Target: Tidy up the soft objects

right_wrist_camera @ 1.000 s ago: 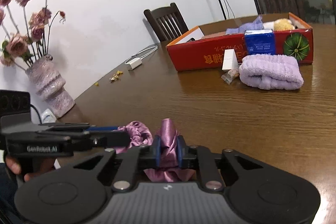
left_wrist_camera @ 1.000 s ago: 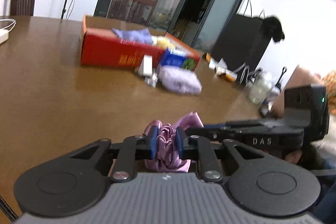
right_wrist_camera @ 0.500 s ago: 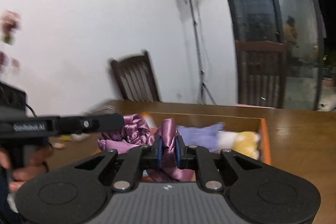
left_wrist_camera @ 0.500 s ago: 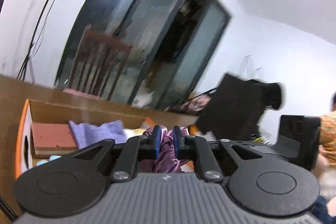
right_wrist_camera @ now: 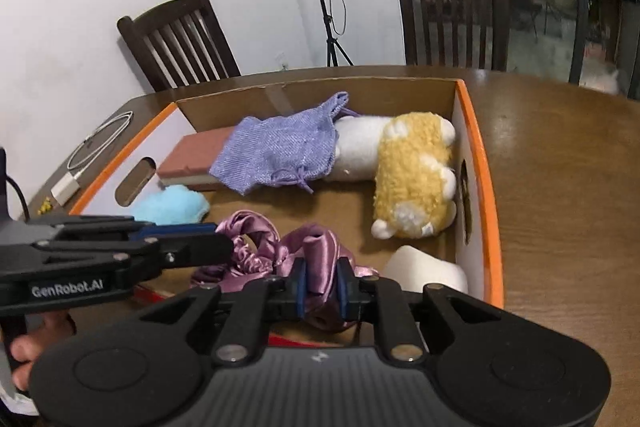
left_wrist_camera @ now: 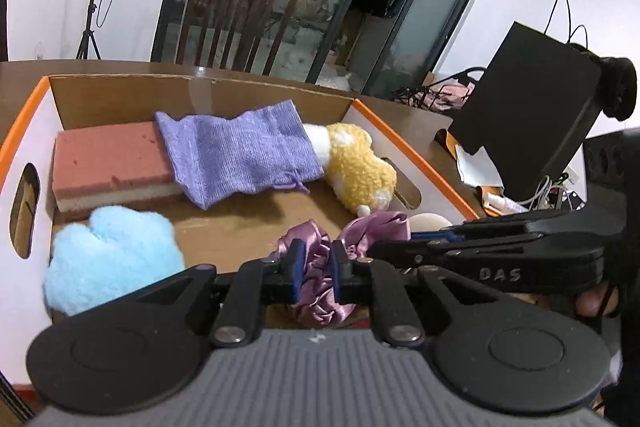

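Both grippers, formerly low over the tabletop short of the box, now hang over the cardboard box's near edge. Left gripper: pads pressed onto a fold of the purple satin scrunchie. Right gripper: jaws, just opened slightly, with the scrunchie's other side between the pads; the fabric bridges the two above the box floor. Near left corner: light-blue plush. Near right corner: white foam piece. Right wall: yellow-and-white plush toy. Far side: lilac knitted pouch overlapping a pink sponge block.
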